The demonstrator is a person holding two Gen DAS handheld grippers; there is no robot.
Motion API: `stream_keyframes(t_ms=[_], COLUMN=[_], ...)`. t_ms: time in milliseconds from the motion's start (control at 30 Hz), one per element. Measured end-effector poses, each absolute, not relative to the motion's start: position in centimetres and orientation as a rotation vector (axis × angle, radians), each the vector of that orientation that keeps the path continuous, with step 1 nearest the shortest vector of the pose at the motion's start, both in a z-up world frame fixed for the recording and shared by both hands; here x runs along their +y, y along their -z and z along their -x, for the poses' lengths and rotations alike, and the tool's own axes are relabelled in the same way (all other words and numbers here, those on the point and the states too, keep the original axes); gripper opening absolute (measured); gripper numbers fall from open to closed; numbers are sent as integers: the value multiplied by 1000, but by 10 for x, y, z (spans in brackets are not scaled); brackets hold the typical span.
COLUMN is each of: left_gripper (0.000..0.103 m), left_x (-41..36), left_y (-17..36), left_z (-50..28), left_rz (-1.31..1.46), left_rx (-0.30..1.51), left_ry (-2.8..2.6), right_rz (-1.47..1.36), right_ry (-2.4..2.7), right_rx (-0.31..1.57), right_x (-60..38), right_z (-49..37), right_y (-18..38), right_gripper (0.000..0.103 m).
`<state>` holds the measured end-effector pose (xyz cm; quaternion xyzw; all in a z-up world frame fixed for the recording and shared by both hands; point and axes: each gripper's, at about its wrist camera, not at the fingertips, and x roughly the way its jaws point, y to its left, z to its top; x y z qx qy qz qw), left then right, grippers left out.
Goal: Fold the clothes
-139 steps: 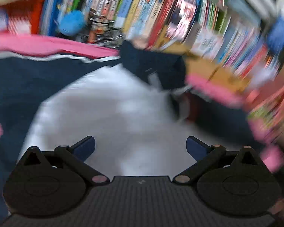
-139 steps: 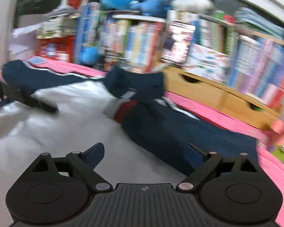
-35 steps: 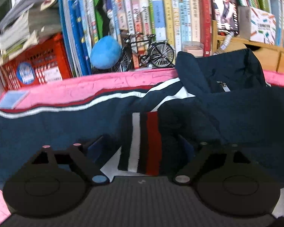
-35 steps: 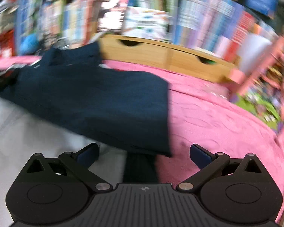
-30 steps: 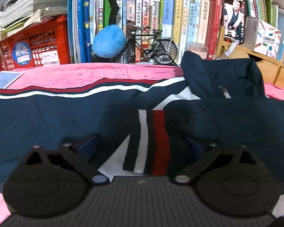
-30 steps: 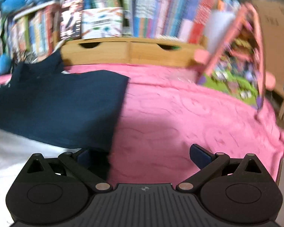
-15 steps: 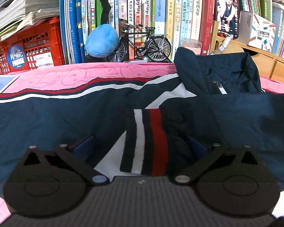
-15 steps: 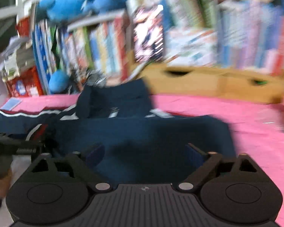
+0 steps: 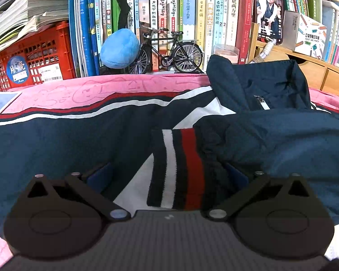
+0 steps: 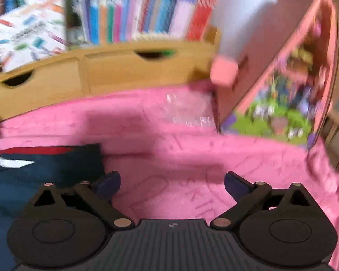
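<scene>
Jacket [image 9: 56,144] fills my left view, navy with red and white stripes, spread on the pink blanket [image 9: 83,90] with its collar [image 9: 257,85] up at one o'clock. One sleeve is folded in across the white front, and its striped cuff [image 9: 178,169] lies right between my left gripper [image 9: 167,176] fingers, which stand wide apart and hold nothing. The other sleeve runs out flat toward nine o'clock. My right gripper [image 10: 171,183] is likewise spread wide and empty, hanging over bare blanket; that view is blurred, and I only catch a navy edge of the jacket [image 10: 45,162] at nine o'clock, just beside the left finger. I judge a sleeve fold is in hand, though whether the cuff is being set down or picked up I cannot tell. To do it well, I'd keep the folded sleeve lying square across the chest, its cuff flat and unbunched, and deal with the outstretched sleeve the same way so both sides match. I'd grip fabric near an edge, pinch only the top layer, and lift low so the layers beneath don't drag or wrinkle.
</scene>
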<state>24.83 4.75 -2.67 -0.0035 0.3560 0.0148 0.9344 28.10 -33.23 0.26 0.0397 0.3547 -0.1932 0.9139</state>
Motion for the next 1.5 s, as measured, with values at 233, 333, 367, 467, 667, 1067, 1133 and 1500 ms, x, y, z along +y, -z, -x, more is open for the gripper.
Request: stream_keyframes(t_ms=[233, 333, 367, 467, 667, 1067, 1133, 1500], left_gripper=[103, 103, 103, 103, 103, 103, 103, 103], left_x=[48, 48, 48, 47, 47, 57, 56, 45], left_y=[27, 27, 27, 27, 27, -38, -40, -19], left_z=[-249, -248, -248, -249, -249, -165, -124, 53], left_rz=[9, 12, 12, 12, 11, -22, -78, -378], left_rx=[730, 731, 731, 733, 735, 656, 626, 544], left_ry=[-29, -29, -29, -29, -30, 107, 211, 588], right_rz=[3, 101, 124, 101, -69, 95, 188, 755], right_ry=[-168, -331, -316, -214, 58, -165, -350, -923], right_rx=[675, 695, 713, 758, 717, 504, 437, 428], right_x=[-206, -158, -161, -199, -318, -264, -232, -122], right_z=[-233, -219, -218, -212, -175, -49, -12, 111], right_y=[-15, -5, 1, 15, 23, -23, -26, 23], right_gripper=[103, 103, 103, 103, 103, 103, 103, 103])
